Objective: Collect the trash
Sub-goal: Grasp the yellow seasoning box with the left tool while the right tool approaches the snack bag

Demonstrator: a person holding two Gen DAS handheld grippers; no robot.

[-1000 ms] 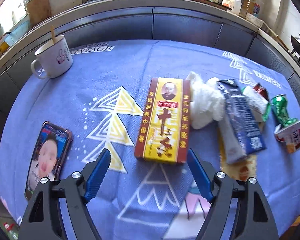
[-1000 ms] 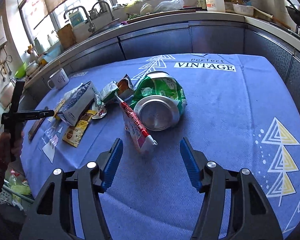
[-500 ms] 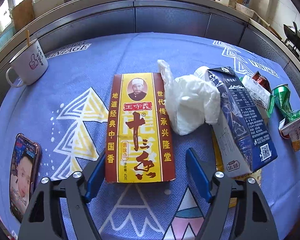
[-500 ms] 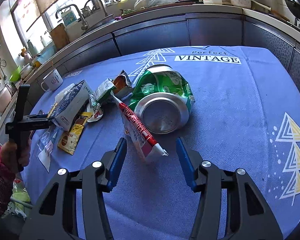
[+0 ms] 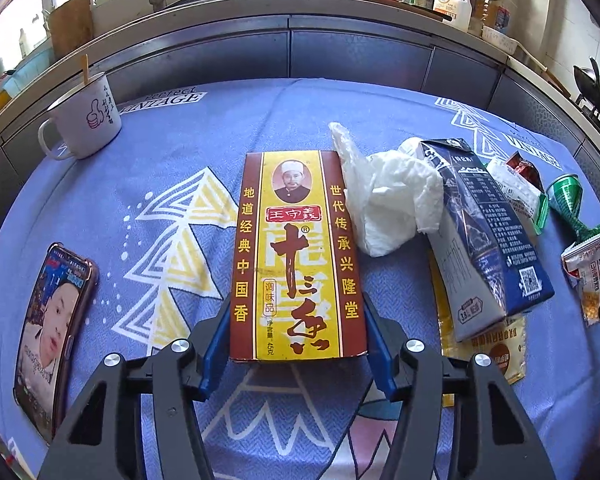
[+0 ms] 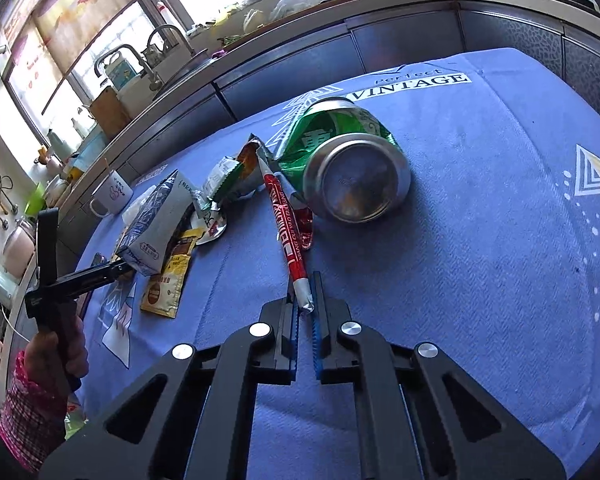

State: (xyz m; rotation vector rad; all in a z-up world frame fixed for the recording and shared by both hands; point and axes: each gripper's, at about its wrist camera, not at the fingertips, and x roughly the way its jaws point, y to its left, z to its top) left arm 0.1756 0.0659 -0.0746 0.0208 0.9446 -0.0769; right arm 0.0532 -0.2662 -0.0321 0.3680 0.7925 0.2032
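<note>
Two views, left tool (image 5: 298, 332) clamped on spice box (image 5: 298, 256), right tool (image 6: 305, 304) pinching red wrapper (image 6: 288, 236), phone (image 5: 52, 332) seen only from left.

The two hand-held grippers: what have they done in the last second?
The left hand-held gripper moved forward and closed its fingers on the sides of the spice box. The right hand-held gripper advanced and shut on the red wrapper. Can, carton, mug and phone stayed put.
</note>
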